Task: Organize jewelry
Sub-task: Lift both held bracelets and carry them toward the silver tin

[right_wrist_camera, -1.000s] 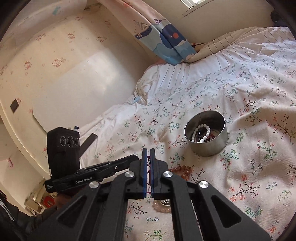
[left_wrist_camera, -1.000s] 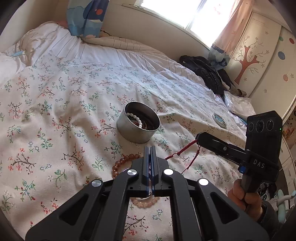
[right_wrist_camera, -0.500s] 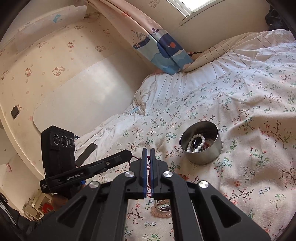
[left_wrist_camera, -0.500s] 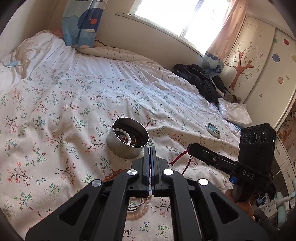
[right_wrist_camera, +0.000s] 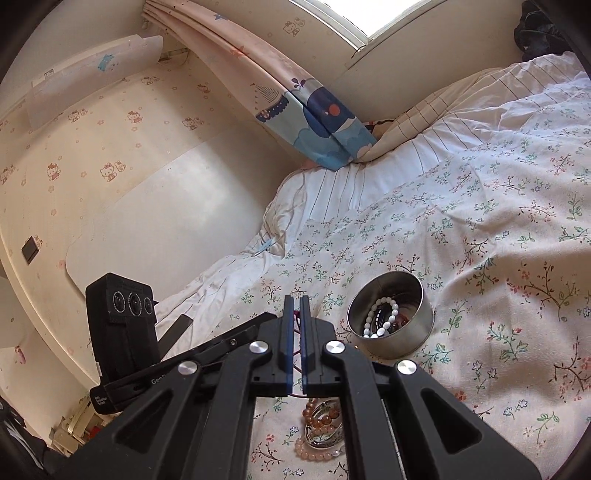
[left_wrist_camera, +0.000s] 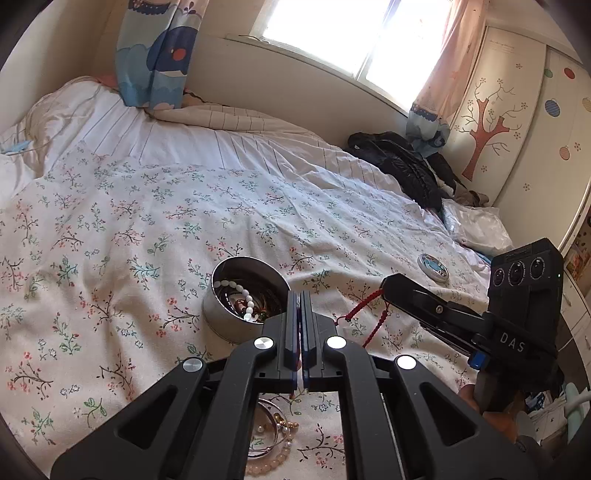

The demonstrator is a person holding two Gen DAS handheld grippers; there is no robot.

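We see daylight pouring in through the window (left_wrist_camera: pixel 354 33), which is blown out to pure white in both views, with no detail in the glass. It washes the curtain (left_wrist_camera: pixel 448 62) beside it pale. The bedspread (left_wrist_camera: pixel 147 206) is evenly and brightly lit, its folds casting soft shadows. On the wall (right_wrist_camera: pixel 155 206) a broad patch of reflected light glows. The metal tin (right_wrist_camera: pixel 391 328) catches mild highlights on its rim. Both pictures are sharp at the centre, while straight lines bow strongly toward the edges and the corners fall into black vignette.
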